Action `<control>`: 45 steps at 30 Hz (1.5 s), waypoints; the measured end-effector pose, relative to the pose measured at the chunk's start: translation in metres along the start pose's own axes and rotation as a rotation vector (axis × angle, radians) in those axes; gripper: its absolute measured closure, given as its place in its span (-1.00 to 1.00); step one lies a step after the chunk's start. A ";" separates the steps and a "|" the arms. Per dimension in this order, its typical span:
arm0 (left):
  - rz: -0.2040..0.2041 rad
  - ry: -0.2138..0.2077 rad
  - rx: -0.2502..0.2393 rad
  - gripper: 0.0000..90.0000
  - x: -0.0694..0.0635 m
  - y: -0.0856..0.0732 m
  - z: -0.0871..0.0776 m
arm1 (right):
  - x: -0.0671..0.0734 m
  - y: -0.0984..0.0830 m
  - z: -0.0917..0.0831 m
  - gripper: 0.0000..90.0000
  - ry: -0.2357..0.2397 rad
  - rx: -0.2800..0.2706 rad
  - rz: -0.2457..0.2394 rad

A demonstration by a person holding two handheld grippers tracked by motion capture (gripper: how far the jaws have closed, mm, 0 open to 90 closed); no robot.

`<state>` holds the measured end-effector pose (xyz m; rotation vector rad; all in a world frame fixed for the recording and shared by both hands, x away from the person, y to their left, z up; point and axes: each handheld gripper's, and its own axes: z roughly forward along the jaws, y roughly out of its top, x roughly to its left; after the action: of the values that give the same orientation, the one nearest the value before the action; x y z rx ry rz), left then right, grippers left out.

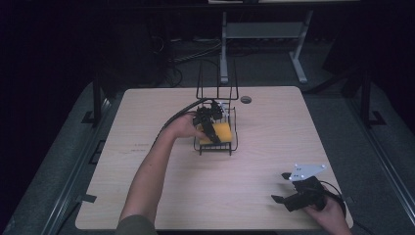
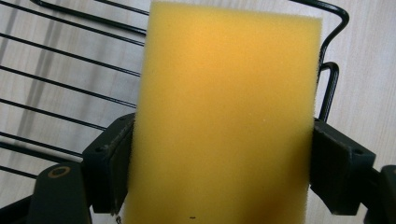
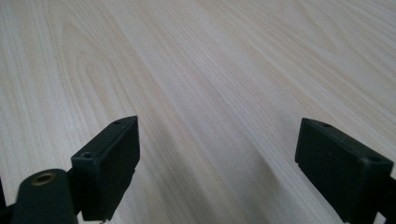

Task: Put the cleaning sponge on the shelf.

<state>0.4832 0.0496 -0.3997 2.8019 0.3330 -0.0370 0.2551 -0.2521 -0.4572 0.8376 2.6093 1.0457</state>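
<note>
Filling the space between the left gripper's (image 2: pixel 219 154) two black jaws is a yellow sponge (image 2: pixel 224 116): a rectangular slab of fine-pored foam with a matte, slightly fuzzy surface and soft, rounded edges. Both jaw pads press against its long sides, so the gripper is clamped on it. A small dark speck marks the foam near its lower edge.

Behind the sponge, in the left gripper view, lie the thin black bars of a wire rack (image 2: pixel 70 74), parallel and glossy, with a bent loop of wire just beyond the sponge's far right corner. In the high view the sponge (image 1: pixel 221 132) sits inside the rack (image 1: pixel 234 142), held at its left side by the left gripper (image 1: pixel 209 128); two tall wire hoops rise from the rack's far end.

Beneath the rack is a table (image 1: pixel 274 127) of pale wood-grain laminate, smooth and rounded at the corners.

The right gripper (image 1: pixel 280 187) rests well apart, near the table's front right edge, its jaws spread wide with nothing between them over bare table (image 3: pixel 210 70).
</note>
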 end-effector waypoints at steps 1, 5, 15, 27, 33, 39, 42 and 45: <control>0.000 0.002 -0.001 -0.58 0.000 0.000 0.000 | 0.000 0.000 0.000 -0.70 0.000 0.001 0.000; 0.006 0.004 -0.007 -0.59 -0.001 0.000 -0.002 | 0.000 0.000 0.001 -0.70 0.004 0.004 -0.002; 0.018 0.014 -0.010 -0.58 -0.002 0.000 -0.006 | -0.001 0.001 0.004 -0.70 0.008 0.017 -0.012; 0.013 0.042 -0.038 -0.57 -0.002 -0.004 -0.019 | 0.001 0.004 0.008 -0.70 0.015 0.031 -0.020; 0.026 0.068 -0.064 -0.56 -0.007 -0.003 -0.024 | 0.003 0.003 0.007 -0.70 0.014 0.025 -0.015; 0.040 0.065 -0.065 -0.56 -0.011 -0.002 -0.030 | 0.004 0.004 0.007 -0.70 0.011 0.029 -0.017; 0.045 0.066 -0.063 -0.56 -0.012 -0.003 -0.030 | 0.003 0.004 0.006 -0.70 0.007 0.026 -0.019; 0.043 0.066 -0.057 -0.56 -0.014 -0.003 -0.029 | 0.003 0.003 0.006 -0.70 0.006 0.024 -0.017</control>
<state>0.4685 0.0589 -0.3722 2.7574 0.2845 0.0744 0.2565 -0.2452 -0.4589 0.8173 2.6343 1.0166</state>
